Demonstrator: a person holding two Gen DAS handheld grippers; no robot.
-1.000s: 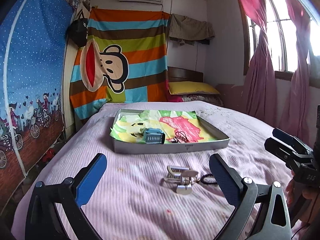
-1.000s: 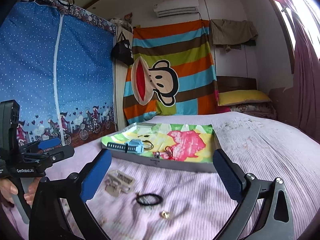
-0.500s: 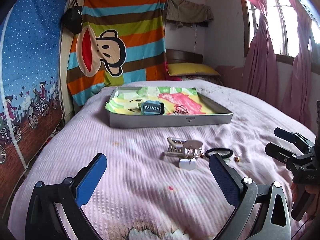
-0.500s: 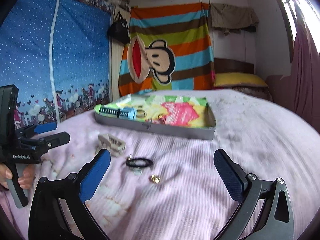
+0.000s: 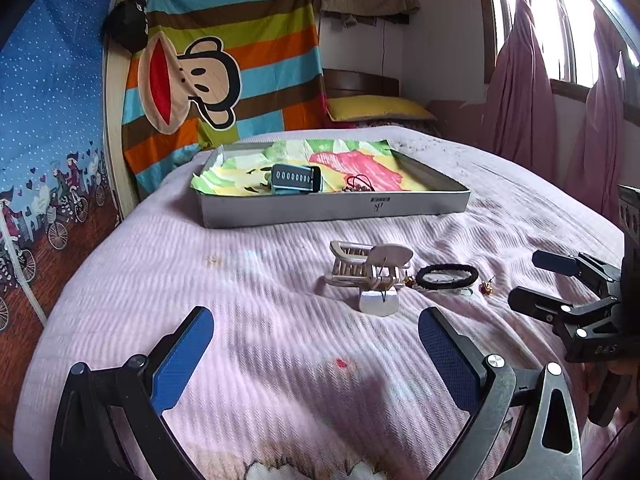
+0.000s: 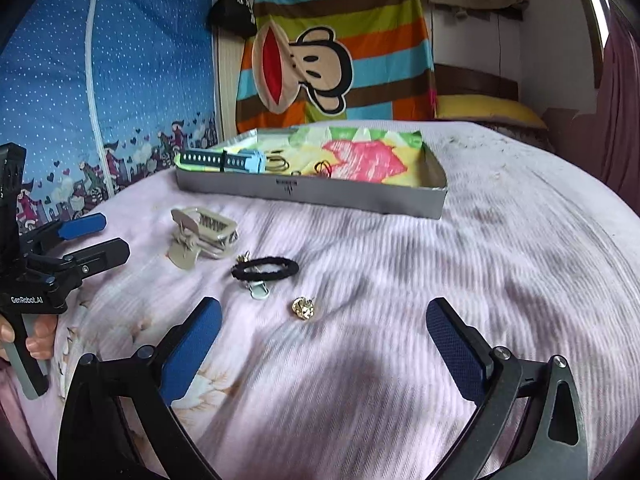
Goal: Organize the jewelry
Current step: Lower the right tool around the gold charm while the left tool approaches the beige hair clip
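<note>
A grey tray [image 5: 332,210] lined with bright paper sits on the pink bed, holding a blue watch [image 5: 296,179] and dark rings [image 5: 360,184]; it also shows in the right wrist view [image 6: 312,196]. On the bedspread lie a beige hair claw [image 5: 370,270] [image 6: 204,232], a black hair tie [image 5: 447,276] [image 6: 266,269], a small clip [image 6: 259,290] and a gold earring [image 6: 303,309] [image 5: 486,287]. My left gripper [image 5: 316,344] is open and empty, short of the hair claw. My right gripper [image 6: 324,340] is open and empty, just short of the earring.
A yellow pillow [image 5: 376,106] lies at the headboard. A striped monkey blanket [image 5: 224,64] hangs on the wall, a blue curtain [image 6: 100,68] at left, pink curtains [image 5: 520,92] at right. Each gripper shows in the other's view [image 5: 560,292] [image 6: 68,248].
Both grippers have tilted down and moved closer over the bedspread; the loose items now sit larger and nearer the fingers. Both stay open.
</note>
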